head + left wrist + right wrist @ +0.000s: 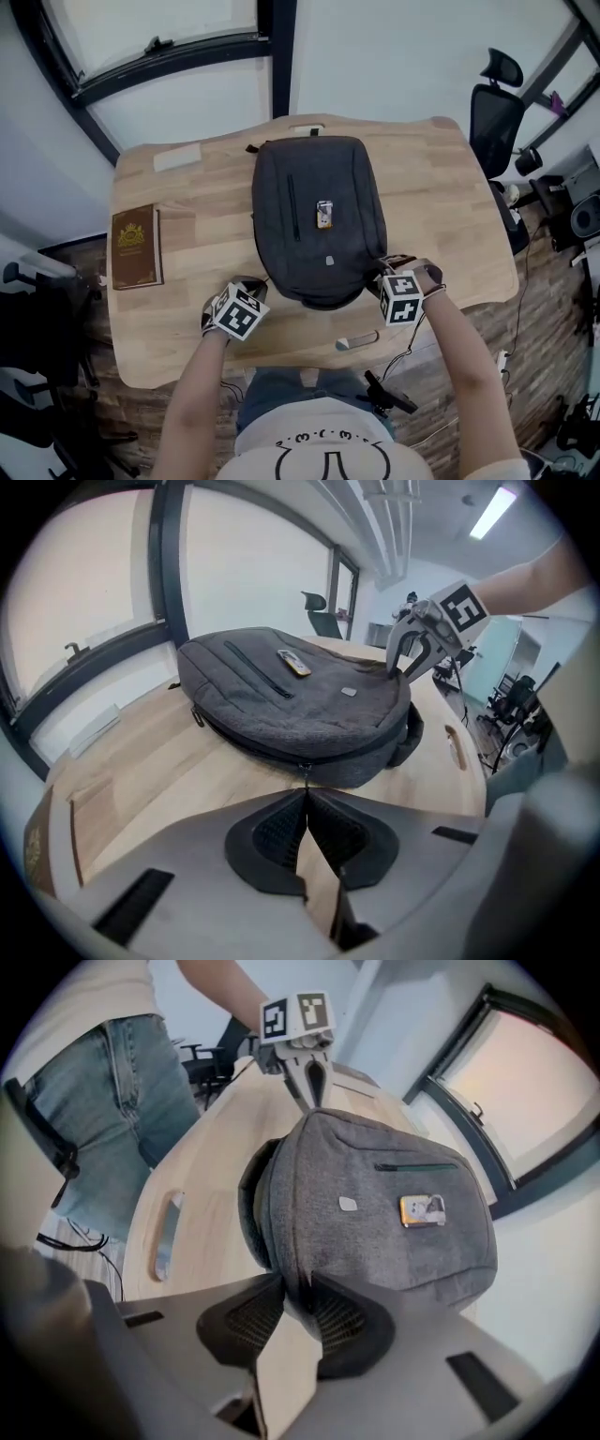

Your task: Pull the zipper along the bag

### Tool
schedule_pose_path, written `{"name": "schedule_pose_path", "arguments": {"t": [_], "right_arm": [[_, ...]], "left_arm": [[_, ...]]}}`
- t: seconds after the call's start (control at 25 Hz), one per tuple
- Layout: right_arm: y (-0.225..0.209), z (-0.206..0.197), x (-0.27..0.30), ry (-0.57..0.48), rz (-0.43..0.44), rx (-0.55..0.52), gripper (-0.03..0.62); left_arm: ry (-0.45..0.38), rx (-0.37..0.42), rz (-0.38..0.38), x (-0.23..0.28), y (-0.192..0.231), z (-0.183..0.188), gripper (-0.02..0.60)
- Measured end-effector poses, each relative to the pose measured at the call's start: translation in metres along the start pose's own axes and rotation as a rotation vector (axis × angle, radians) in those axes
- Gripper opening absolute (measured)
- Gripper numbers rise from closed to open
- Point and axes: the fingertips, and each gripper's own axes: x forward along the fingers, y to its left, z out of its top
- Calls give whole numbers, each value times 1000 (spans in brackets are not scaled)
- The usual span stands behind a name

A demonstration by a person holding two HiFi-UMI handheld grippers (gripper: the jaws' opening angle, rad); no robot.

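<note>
Soft, even daylight from the window (89,602); gripper views bulge, with dark round corners and blurred foregrounds.

Head view; clock directions are taken from the bag (319,216), with twelve pointing away from the person. The bag lies at the middle of the table (450,206), a small tag (324,214) on its upper face. A book (136,247) lies on the table at nine o'clock, well apart from the bag. The left gripper (258,284) meets the bag's rim at seven o'clock, at the zipper pull (305,772). The right gripper (386,264) sits at five o'clock (bag rim between its jaws). A handle slot (356,341) lies in the tabletop at six o'clock. An office chair (494,108) stands beyond the table at two o'clock.
</note>
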Motion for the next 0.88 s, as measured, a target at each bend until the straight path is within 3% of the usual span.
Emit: {"name": "schedule_pose_path", "arguments": {"t": [0.16, 0.48, 0.68, 0.84, 0.88], "right_arm": [[-3, 15, -18, -25, -60, 191, 222], [-19, 107, -26, -277, -91, 648, 222], [-24, 167, -7, -349, -90, 781, 229], [-32, 181, 14, -281, -161, 843, 231], [-31, 181, 20, -253, -172, 849, 188]], "left_arm": [[-30, -3, -39, -2, -5, 2, 18], [-41, 84, -79, -2, -5, 4, 18], [-33, 178, -114, -5, -3, 5, 18], [-36, 236, -135, -5, -2, 4, 18], [-37, 245, -140, -5, -2, 4, 18]]}}
